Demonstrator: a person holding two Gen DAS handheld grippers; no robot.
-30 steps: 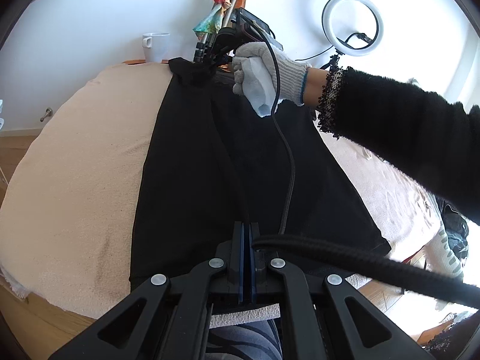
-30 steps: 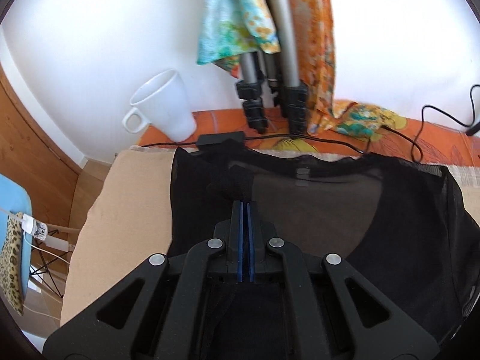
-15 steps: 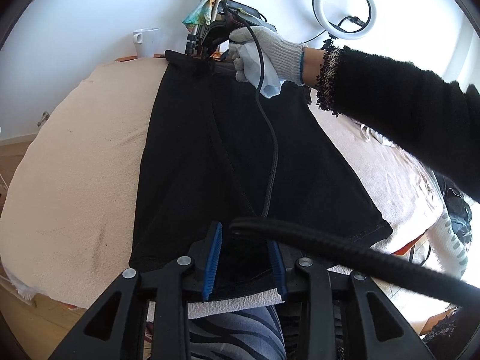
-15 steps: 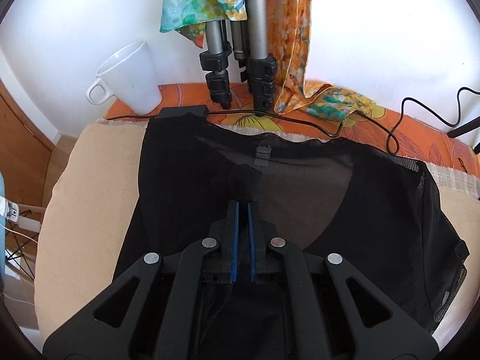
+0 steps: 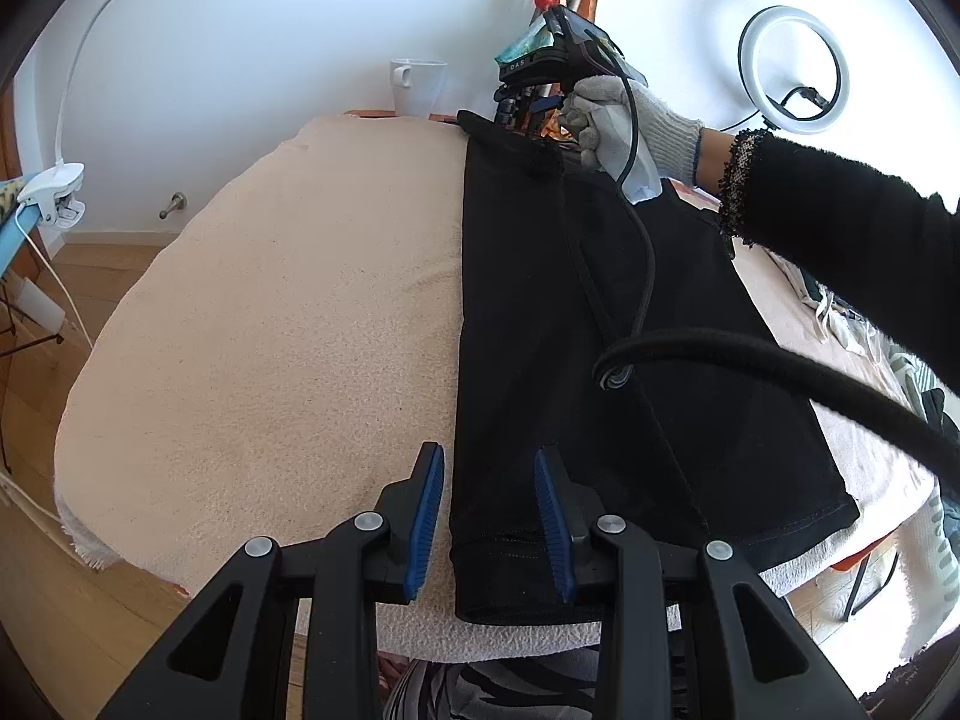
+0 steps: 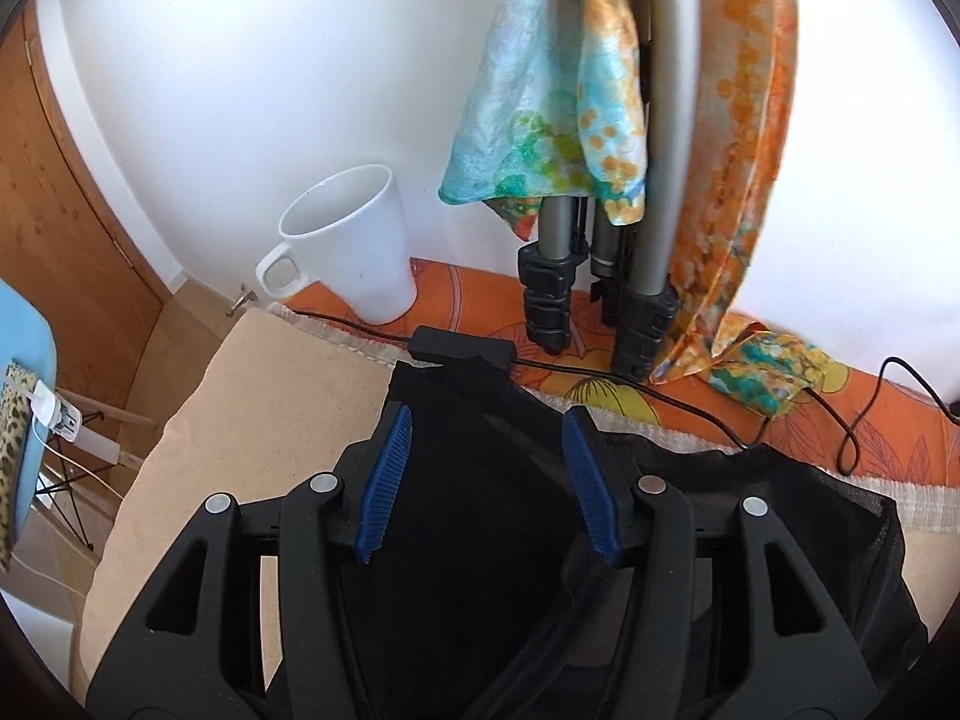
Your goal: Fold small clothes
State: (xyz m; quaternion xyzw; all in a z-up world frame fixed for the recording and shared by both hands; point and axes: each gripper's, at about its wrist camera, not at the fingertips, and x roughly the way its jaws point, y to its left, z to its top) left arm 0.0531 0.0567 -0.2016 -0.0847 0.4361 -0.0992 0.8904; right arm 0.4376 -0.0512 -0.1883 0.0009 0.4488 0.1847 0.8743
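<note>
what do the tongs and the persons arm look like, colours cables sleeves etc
Both tongs, left and right, are matte black plastic with triangular cut-outs, silver rivets and ribbed blue pads on the fingers. A thick black braided cable loops across the left view. The right hand wears a white knit glove with a dark cuff edge, then a fuzzy black sleeve with patterned trim.

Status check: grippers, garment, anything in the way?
Left gripper open at the near hem. Right gripper open at the far end. Black garment flat, one side folded over. Black cable trails across it.
</note>
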